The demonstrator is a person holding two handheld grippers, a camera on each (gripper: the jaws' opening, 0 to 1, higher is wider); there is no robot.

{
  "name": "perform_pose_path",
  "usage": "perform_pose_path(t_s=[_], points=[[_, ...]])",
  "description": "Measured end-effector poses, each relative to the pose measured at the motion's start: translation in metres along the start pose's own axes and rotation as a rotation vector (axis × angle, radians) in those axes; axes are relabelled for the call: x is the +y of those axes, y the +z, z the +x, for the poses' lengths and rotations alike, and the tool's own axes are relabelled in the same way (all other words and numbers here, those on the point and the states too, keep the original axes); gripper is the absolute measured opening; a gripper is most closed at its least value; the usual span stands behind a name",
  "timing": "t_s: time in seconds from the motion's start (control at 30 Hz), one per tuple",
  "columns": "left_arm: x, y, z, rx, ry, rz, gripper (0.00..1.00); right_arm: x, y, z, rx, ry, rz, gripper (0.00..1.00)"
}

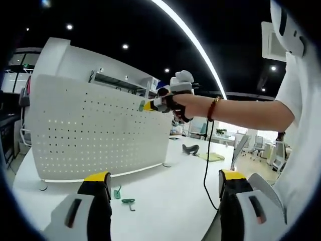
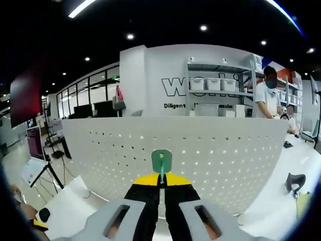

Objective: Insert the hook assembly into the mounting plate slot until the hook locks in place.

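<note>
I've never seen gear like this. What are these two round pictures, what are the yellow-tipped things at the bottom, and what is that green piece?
No robot here: a person holds a two-jaw gripper in each hand, and a fisheye camera rides on each one. In the left gripper view, the left gripper stands open above a white table, where two more green hooks lie. The same view shows the person's arm reaching across with the right gripper raised near the white perforated panel, the mounting plate that stands upright on the table. The right gripper view looks along that gripper's own jaws: they are shut on a green hook, held up in front of the panel's holes. It is not inserted yet.
</note>
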State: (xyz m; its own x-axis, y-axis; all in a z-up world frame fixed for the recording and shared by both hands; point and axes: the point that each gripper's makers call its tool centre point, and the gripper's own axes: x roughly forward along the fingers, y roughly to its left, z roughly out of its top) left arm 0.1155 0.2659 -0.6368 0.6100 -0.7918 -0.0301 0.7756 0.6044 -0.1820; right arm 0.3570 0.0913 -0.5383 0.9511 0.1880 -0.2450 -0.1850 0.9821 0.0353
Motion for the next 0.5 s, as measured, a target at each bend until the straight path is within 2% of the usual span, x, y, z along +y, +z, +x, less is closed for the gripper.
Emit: perform_pose_path(t_s=[0.5], points=[[0.008,0.005,-0.002,-0.002,0.006,0.009,0.91,-0.003,0.005,0.026,0.017,-0.021,-0.006,0.01]])
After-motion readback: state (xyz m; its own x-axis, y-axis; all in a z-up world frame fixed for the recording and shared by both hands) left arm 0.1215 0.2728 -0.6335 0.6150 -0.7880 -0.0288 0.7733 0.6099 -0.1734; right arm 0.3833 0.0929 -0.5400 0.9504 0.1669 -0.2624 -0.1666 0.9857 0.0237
